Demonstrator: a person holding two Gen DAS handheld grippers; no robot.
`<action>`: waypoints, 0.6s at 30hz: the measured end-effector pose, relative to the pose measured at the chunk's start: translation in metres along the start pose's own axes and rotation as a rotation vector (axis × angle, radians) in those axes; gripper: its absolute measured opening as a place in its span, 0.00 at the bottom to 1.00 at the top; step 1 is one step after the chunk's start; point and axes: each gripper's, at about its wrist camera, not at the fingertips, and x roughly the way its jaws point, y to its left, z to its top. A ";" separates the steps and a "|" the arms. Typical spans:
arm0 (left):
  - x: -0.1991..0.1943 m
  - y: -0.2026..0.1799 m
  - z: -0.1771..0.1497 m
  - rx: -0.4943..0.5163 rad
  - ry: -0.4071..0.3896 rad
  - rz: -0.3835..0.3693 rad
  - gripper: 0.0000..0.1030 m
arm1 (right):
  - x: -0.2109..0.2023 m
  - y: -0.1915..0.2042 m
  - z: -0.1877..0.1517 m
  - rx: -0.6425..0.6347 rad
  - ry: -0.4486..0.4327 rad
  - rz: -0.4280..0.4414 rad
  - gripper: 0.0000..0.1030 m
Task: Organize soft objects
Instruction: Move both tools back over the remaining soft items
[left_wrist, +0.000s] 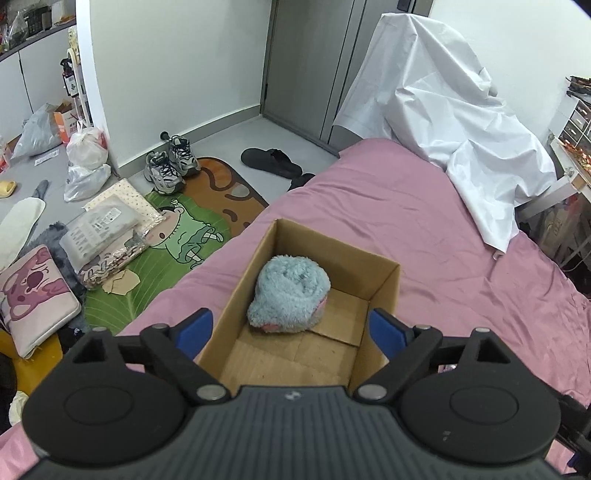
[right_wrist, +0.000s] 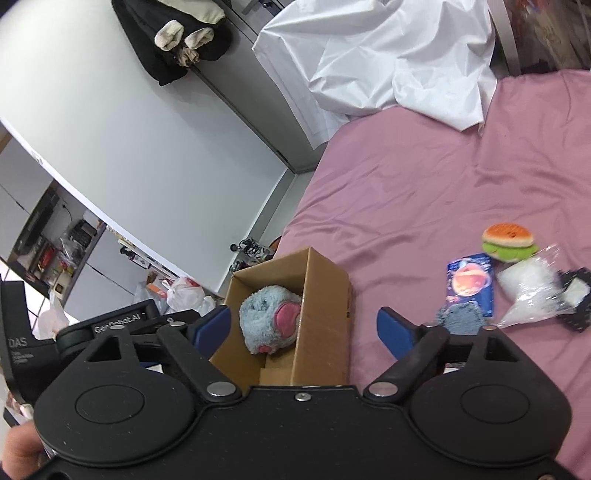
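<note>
**Blue plush lies in the carton, both tongs wide and empty**

A fluffy blue plush toy (left_wrist: 290, 293) with pink patches lies inside an open cardboard box (left_wrist: 384, 284) that stands on a pink bedsheet (left_wrist: 406, 206). In the left wrist view the box fills the lower middle of the frame, and the toy sits toward its far left side, resting on the cardboard floor. The left gripper (left_wrist: 291, 334) hangs above the near end of the box with its blue fingers (left_wrist: 195, 330) spread apart at either side — nothing is between them and they press on nothing.

In the right wrist view the same box (right_wrist: 325, 295) appears at lower centre, the toy (right_wrist: 269, 317) against its left inner wall. The right gripper (right_wrist: 303, 328) is also spread wide, its blue fingers (right_wrist: 395, 332) flanking the box from above and holding nothing. Part of the left gripper's black body shows at the left edge of that frame.

Further soft items lie on the sheet at the right of the right wrist view, well apart from the box: a plush burger (right_wrist: 508, 242), a blue printed packet (right_wrist: 471, 286), a small grey-blue knitted piece (right_wrist: 460, 319) and a clear plastic bag (right_wrist: 532, 291) with white filling. A crumpled white sheet (left_wrist: 443, 110) covers the far end of the bed — upper right in the left wrist view.
</note>
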 end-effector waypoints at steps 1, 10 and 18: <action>-0.004 -0.001 -0.001 0.003 -0.002 0.002 0.89 | -0.003 0.000 0.001 -0.007 -0.003 -0.001 0.87; -0.033 -0.018 -0.005 0.047 -0.027 0.039 0.91 | -0.038 -0.004 0.007 -0.043 -0.031 -0.013 0.93; -0.052 -0.035 -0.014 0.066 -0.061 0.009 0.99 | -0.066 -0.010 0.012 -0.079 -0.048 -0.030 0.98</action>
